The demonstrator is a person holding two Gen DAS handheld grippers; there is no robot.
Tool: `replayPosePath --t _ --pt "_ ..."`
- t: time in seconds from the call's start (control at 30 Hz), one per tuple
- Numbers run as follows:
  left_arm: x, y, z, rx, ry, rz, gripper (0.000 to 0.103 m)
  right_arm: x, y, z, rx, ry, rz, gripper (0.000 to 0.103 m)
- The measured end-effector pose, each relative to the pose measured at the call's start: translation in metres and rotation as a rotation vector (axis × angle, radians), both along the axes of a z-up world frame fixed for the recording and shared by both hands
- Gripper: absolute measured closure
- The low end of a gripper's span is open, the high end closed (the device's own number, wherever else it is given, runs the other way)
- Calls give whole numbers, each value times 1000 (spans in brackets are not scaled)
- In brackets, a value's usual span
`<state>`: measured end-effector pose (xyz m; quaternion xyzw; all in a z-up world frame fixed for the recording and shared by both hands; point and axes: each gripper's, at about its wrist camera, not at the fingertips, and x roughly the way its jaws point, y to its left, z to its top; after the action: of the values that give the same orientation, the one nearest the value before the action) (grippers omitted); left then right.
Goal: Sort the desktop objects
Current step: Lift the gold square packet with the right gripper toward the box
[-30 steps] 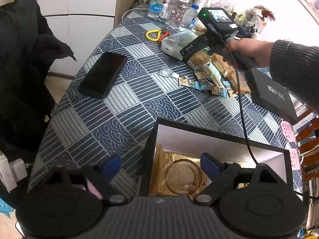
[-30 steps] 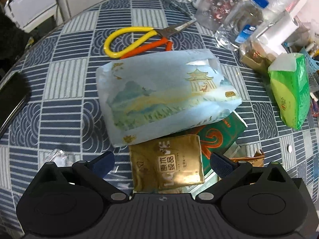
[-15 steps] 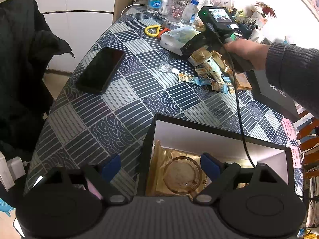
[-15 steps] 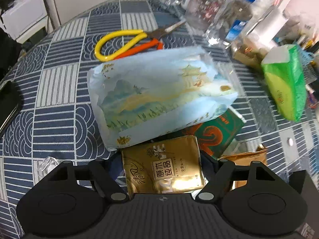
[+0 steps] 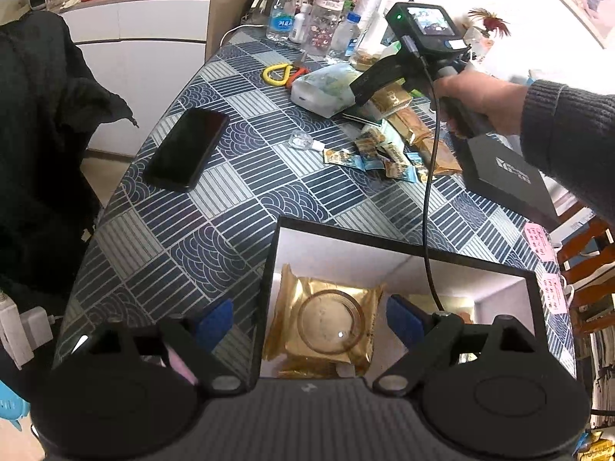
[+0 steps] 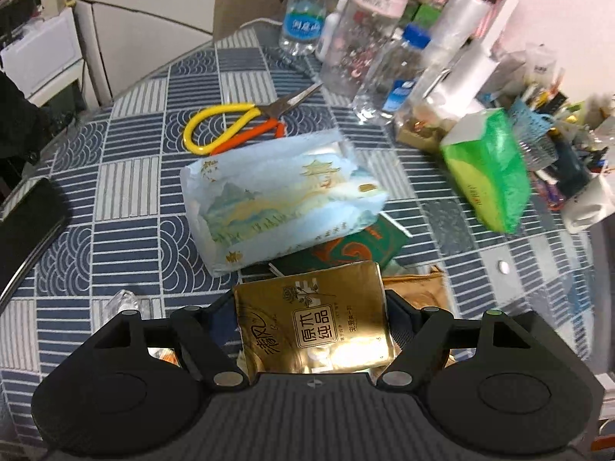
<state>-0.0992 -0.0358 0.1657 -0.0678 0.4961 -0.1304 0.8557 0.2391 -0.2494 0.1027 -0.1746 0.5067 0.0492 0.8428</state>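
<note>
My left gripper (image 5: 309, 317) hangs with its jaws apart over the black-rimmed open box (image 5: 403, 247), where a gold foil packet (image 5: 323, 326) lies. My right gripper (image 6: 309, 307) is clamped on a shiny gold tissue pack (image 6: 313, 330), lifted above the blue patterned tablecloth (image 6: 127, 230). Just beyond lies a pale blue landscape-printed pack (image 6: 276, 199), then yellow-and-orange-handled scissors (image 6: 234, 126).

The gold packet (image 6: 313, 326) reads "清风" and "原木纯品".
</note>
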Motion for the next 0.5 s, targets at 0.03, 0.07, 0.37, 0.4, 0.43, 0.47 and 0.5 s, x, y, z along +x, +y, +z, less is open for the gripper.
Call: replayPosePath --t 0.03,0.07,0.37,0.4,0.43,0.47,0.5 --pt "-3 0 3 -3 -4 -2 0 -4 -1 7 -1 -9 -2 27" --pt "-6 0 5 -6 -10 -4 0 -8 -2 14 -2 -19 -5 27" --pt "-36 -3 30 -11 -75 -43 0 -52 -10 69 7 -91 -45 27" --pt "-40 -4 32 -11 -82 -49 0 -58 -12 75 10 -101 -55 27" --pt "-44 -4 34 -11 -88 -55 0 -65 -13 81 15 -109 -61 27" --pt "-47 -5 36 -11 -95 -61 0 -71 -15 86 19 -116 -66 27" --pt "-51 -6 38 -11 -102 -67 0 -77 -16 92 23 -123 -70 27"
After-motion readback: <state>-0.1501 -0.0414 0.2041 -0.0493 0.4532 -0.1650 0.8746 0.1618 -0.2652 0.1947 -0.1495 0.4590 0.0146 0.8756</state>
